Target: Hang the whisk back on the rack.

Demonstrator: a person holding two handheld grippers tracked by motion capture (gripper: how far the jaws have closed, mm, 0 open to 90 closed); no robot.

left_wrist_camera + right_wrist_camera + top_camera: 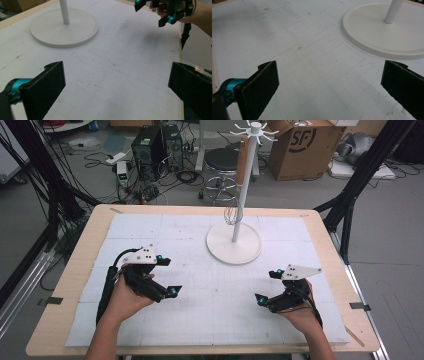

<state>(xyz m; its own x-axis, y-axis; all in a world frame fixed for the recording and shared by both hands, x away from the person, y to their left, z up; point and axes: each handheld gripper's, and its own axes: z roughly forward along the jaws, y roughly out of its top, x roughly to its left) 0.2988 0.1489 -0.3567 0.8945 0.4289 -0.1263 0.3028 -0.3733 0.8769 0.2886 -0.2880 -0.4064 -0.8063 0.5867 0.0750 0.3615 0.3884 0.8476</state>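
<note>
A white rack (234, 220) with a round base (222, 251) stands at the back middle of the table, with hooks at its top (255, 130). A whisk (241, 165) with a wooden handle hangs from one hook, its wire head (230, 214) low beside the pole. My left gripper (169, 276) is held open over the white mat (210, 310), left of centre, with nothing between its jaws. My right gripper (266, 286) is open too, right of centre. In the left gripper view the base (65, 27) lies ahead and the right gripper (160, 12) is farther off. In the right gripper view the base (384, 35) is at the upper right.
The wooden table edge (80, 255) frames the mat. Behind the table on the floor are a stool (222, 162), a cardboard box (305, 147), a computer tower (147, 147) and cables. Black frame legs (350, 195) stand at the right.
</note>
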